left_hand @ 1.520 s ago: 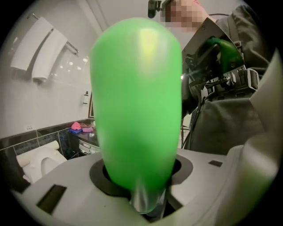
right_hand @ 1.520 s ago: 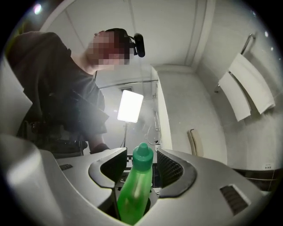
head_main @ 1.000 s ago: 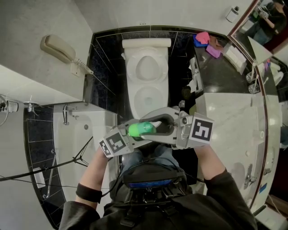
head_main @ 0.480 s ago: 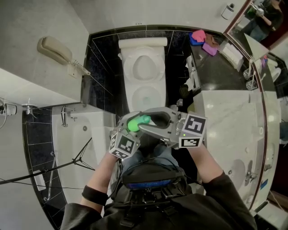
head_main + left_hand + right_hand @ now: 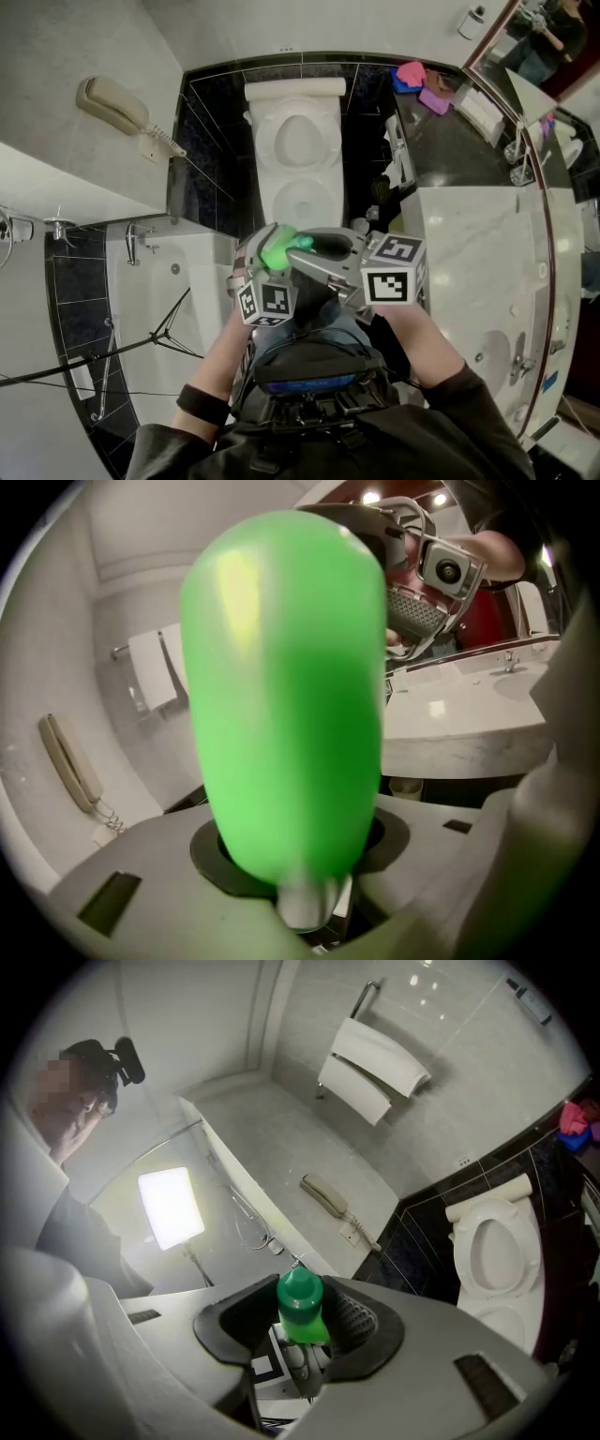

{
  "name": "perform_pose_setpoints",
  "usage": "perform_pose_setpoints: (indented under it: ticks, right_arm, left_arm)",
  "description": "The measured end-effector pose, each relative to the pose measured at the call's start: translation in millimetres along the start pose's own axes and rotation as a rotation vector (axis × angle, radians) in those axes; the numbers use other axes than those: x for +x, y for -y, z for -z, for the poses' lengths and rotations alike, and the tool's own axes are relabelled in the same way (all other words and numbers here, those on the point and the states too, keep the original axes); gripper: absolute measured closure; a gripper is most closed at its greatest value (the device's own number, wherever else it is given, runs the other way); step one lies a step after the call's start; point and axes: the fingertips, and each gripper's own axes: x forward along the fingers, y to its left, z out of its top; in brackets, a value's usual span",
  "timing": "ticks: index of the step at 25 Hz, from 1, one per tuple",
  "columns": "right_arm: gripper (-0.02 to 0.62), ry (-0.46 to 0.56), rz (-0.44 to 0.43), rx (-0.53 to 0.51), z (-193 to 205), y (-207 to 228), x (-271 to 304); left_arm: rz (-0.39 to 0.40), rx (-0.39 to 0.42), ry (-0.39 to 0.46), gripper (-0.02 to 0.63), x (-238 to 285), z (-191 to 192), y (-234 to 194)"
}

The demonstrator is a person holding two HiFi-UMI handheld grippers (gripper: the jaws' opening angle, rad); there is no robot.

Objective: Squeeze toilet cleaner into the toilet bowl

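A bright green toilet cleaner bottle (image 5: 277, 251) is held at chest height, in front of the white toilet (image 5: 298, 150), whose seat is down and lid is up. My left gripper (image 5: 270, 255) is shut on the bottle's body, which fills the left gripper view (image 5: 281, 696). My right gripper (image 5: 317, 247) comes in from the right. In the right gripper view its black pads sit on either side of the green cap (image 5: 300, 1299), the ribbed right pad against it. The bottle stays short of the bowl (image 5: 302, 202).
A wall phone (image 5: 117, 105) hangs at the left above the bathtub (image 5: 178, 272). A marble counter (image 5: 478, 253) runs along the right, with pink and purple cloths (image 5: 418, 81) at its far end. Folded towels (image 5: 373, 1071) hang on a rack, and a bright lamp (image 5: 171, 1206) stands by the tub.
Both grippers have turned together with the bottle. The left gripper's marker cube has swung from the left to underneath, and the bottle has shifted a little left and up in the head view.
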Motion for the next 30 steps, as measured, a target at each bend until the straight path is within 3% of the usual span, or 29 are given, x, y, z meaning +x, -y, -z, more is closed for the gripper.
perform_pose_setpoints:
  ticks: [7, 10, 13, 16, 19, 21, 23, 26, 30]
  right_arm:
    - [0.433, -0.013, 0.030, 0.041, 1.7, 0.6, 2.3]
    - [0.426, 0.018, 0.031, -0.003, -4.1, 0.3, 3.8]
    - [0.376, 0.048, 0.013, -0.082, -10.9, -3.6, 4.0]
    - [0.325, 0.091, -0.042, -0.175, -20.4, -12.7, 1.9]
    - [0.325, 0.133, -0.140, -0.344, -29.2, -31.2, -2.9]
    - [0.325, 0.153, -0.202, -0.471, -33.5, -44.5, -6.4]
    - [0.327, 0.152, -0.255, -0.535, -34.8, -56.5, -9.4]
    - [0.327, 0.130, -0.316, -0.563, -33.7, -67.8, -12.1]
    - [0.364, 0.115, -0.366, -0.636, -34.4, -71.4, -14.1]
  left_arm:
    - [-0.007, -0.006, -0.004, 0.413, -1.7, 3.1, -1.4]
    - [0.031, -0.037, 0.004, 0.413, -1.5, 0.8, -0.2]
    - [0.106, -0.088, 0.030, 0.412, -3.3, -5.7, 5.1]
    - [0.261, -0.159, 0.068, 0.411, -9.4, -17.4, 16.2]
    - [0.517, -0.215, 0.158, 0.411, -27.0, -42.8, 30.5]
    - [0.667, -0.222, 0.205, 0.411, -41.9, -54.0, 40.3]
    - [0.780, -0.200, 0.220, 0.411, -53.8, -59.3, 48.8]
    - [0.901, -0.176, 0.227, 0.411, -65.8, -63.0, 56.1]
    - [0.999, -0.155, 0.232, 0.411, -74.1, -66.8, 57.3]
